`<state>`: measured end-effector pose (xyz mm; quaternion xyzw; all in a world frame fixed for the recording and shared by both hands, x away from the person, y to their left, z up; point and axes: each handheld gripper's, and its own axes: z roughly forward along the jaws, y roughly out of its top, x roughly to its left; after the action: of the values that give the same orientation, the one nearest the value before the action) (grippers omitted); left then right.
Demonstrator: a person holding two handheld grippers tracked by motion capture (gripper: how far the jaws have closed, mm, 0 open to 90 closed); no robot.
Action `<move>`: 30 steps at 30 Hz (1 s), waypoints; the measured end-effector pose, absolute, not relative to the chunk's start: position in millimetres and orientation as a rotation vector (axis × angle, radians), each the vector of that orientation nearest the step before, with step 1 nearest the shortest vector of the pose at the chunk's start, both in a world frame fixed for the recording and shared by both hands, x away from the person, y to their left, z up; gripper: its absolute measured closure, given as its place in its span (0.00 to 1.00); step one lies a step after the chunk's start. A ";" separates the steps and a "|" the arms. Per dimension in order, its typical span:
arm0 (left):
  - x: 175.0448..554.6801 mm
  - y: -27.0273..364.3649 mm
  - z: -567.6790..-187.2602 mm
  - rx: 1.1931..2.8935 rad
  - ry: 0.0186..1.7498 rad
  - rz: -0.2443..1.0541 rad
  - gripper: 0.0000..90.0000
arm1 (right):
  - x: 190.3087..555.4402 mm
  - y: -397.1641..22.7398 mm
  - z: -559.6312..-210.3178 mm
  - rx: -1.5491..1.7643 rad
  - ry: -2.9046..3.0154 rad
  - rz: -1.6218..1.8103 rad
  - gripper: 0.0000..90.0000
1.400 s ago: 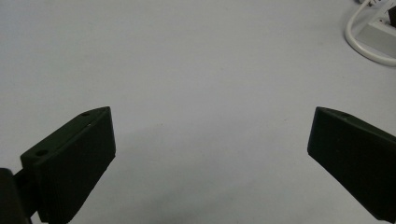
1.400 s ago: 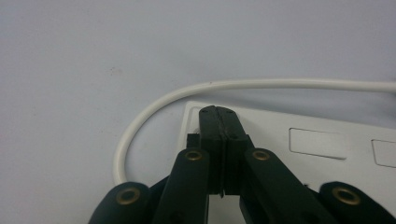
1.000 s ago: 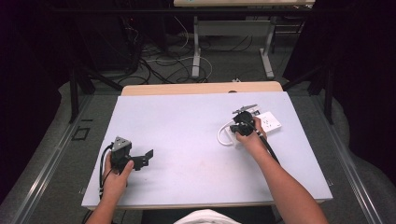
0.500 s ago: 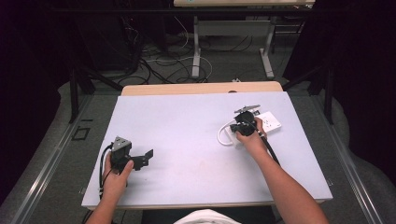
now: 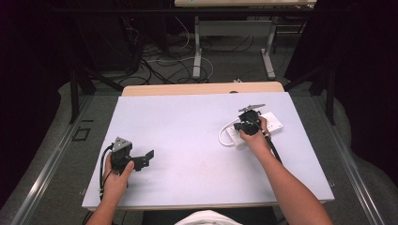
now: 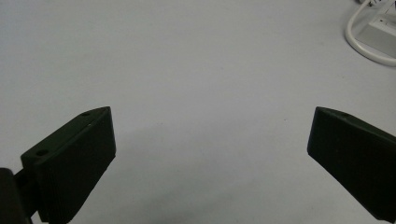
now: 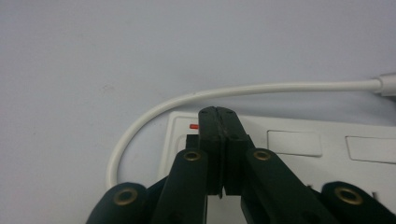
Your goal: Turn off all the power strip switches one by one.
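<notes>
A white power strip (image 5: 276,123) lies at the right of the table, and its white cable (image 5: 222,138) loops off its left end. My right gripper (image 5: 245,126) hovers over that end, shut with nothing between its jaws. In the right gripper view the joined tips (image 7: 218,113) sit over the power strip (image 7: 294,142) beside a small red mark (image 7: 193,126) and a black switch (image 7: 190,140), with the cable (image 7: 196,97) curving behind. My left gripper (image 5: 146,159) rests at the table's left front, open and holding nothing (image 6: 212,116).
The pale table top (image 5: 187,126) has a wooden strip (image 5: 202,88) along its far edge. The left gripper view catches the power strip (image 6: 380,35) and its cable (image 6: 357,42) far off at the top right. Beyond the table are desk legs and floor cables (image 5: 159,61).
</notes>
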<state>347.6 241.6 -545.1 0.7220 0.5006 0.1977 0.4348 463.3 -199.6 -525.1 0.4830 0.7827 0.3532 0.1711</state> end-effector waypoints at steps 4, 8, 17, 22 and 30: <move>347.6 241.8 -544.8 1.803 1.245 0.489 0.01 | 465.8 -208.6 -522.4 1.399 2.189 1.015 0.99; 347.5 241.7 -544.8 1.804 1.248 0.487 0.01 | 468.3 -217.7 -520.4 1.445 2.154 1.019 0.99; 347.6 241.6 -545.0 1.804 1.247 0.487 0.01 | 473.1 -229.8 -520.5 1.492 2.113 1.005 0.98; 347.9 241.6 -545.5 1.800 1.247 0.492 0.01 | 474.8 -231.6 -522.0 1.523 2.101 0.989 0.98; 347.8 241.6 -545.4 1.807 1.248 0.485 0.01 | 478.8 -235.3 -525.0 1.548 2.077 0.976 0.98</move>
<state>347.8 241.6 -545.4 0.7248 0.5005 0.1944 0.4317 478.8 -235.3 -525.0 0.5494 0.7374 0.3463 0.1858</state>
